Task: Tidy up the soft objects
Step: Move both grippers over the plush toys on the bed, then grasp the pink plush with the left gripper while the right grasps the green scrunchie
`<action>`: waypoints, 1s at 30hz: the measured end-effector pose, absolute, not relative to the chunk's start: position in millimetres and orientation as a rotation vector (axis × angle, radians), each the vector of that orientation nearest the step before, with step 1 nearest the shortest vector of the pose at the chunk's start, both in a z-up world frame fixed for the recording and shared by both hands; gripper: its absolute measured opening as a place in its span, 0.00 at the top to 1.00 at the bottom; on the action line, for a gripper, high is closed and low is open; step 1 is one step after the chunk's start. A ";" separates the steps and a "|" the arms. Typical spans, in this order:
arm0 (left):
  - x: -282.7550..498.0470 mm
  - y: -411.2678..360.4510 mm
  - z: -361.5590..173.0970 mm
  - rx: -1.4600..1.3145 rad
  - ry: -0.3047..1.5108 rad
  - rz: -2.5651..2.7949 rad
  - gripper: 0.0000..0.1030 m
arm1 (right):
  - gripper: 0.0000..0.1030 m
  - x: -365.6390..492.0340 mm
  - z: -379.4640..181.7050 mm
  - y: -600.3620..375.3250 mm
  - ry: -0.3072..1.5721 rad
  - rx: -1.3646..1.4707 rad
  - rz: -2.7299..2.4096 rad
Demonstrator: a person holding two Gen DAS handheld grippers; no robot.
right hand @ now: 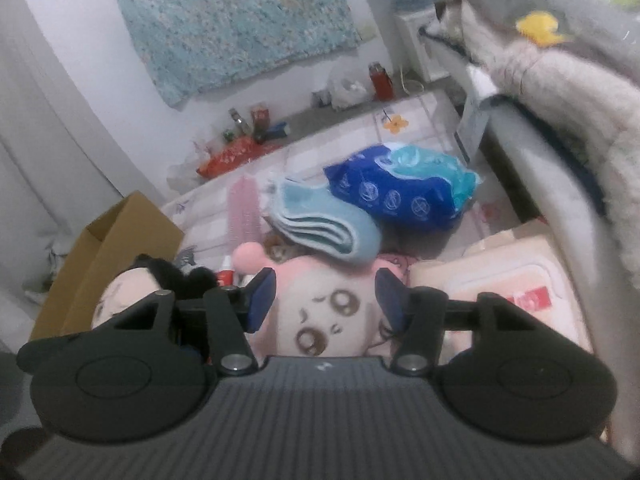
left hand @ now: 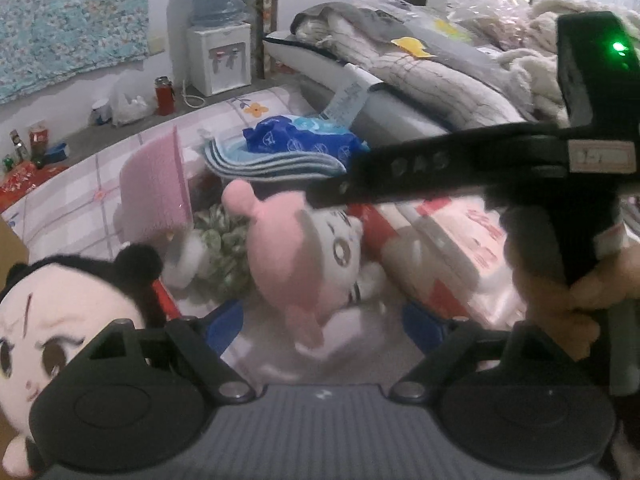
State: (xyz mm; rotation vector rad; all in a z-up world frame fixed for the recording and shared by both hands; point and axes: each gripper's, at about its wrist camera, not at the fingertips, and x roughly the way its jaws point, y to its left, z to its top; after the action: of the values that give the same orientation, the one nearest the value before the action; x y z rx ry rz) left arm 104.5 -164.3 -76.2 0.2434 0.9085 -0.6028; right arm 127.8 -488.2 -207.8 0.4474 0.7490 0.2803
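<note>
Right gripper [right hand: 325, 300] straddles pink-hooded, white-faced plush [right hand: 320, 320].

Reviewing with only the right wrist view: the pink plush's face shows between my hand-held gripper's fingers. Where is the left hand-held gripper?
Observer: The left hand-held gripper is open and points at the same pink plush from its side.
Operator: Is anything behind the plush?
Observer: A green-patterned soft item lies just behind it.
Operator: Does the right hand-held gripper show from there?
Observer: Yes. The right hand-held gripper crosses above the plush's head, with a green light lit on its body.
</note>
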 end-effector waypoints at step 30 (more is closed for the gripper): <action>69.9 -162.8 -78.4 0.386 1.052 -0.521 0.24 | 0.47 52.1 -228.7 -480.9 0.946 0.707 0.582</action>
State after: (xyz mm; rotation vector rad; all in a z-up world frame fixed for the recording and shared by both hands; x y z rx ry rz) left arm 69.9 -162.8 -78.4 0.3859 1.0516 -0.5210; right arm 52.1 -480.9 -228.7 0.7072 0.9464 0.5816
